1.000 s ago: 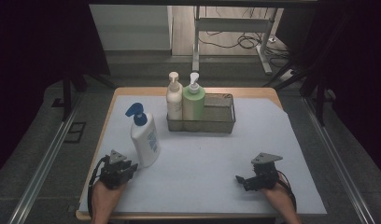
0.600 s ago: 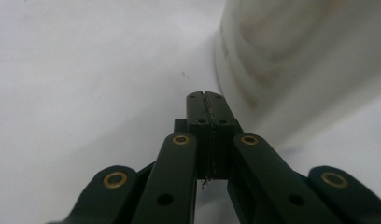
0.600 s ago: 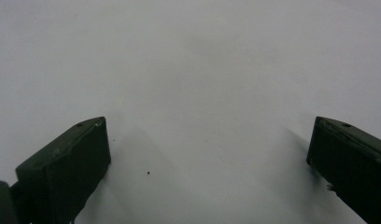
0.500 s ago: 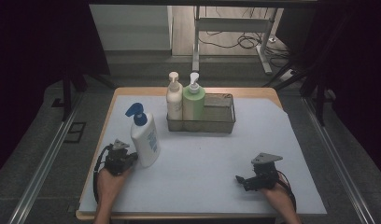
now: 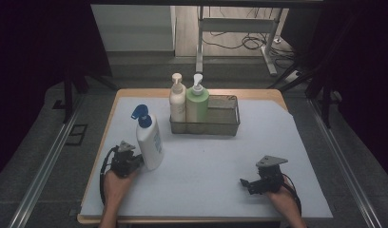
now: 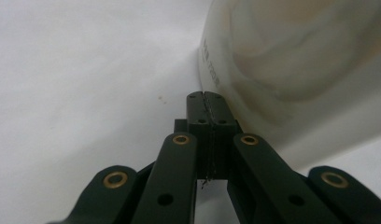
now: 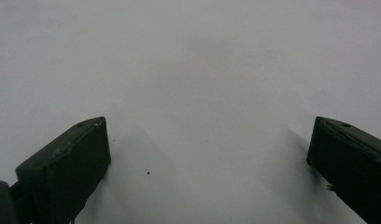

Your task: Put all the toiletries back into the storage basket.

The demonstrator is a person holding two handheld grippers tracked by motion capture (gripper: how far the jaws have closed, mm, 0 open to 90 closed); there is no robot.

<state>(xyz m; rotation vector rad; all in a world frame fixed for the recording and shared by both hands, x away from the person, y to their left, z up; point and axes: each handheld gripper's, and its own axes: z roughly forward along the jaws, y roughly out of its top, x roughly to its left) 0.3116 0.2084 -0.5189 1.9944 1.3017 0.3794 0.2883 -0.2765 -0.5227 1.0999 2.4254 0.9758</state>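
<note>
Just beyond the tips of the left gripper, the white bottle with the blue pump is seen standing upright on the pale surface, its lower side right against the jaw tips. In the left gripper view the two black jaws of that gripper are pressed flat together, clenched on nothing, their tips pushed up to the bottle's white wall, which rises ahead of them and to their right; whether they truly touch it cannot be told, so close is the gap. The closing of those jaws has only just been completed, with no object caught between them. Over at the near right edge of the surface, the right gripper is held low by the person's right hand, well apart from the bottle. In the right gripper view its jaws are spread wide, released, with only bare white surface between and ahead of them. Far ahead of both pairs of jaws, a wire basket is set at the back of the surface, and two pump bottles are stood upright in its left end: a cream one and, touching it on the right, a green one.
</note>
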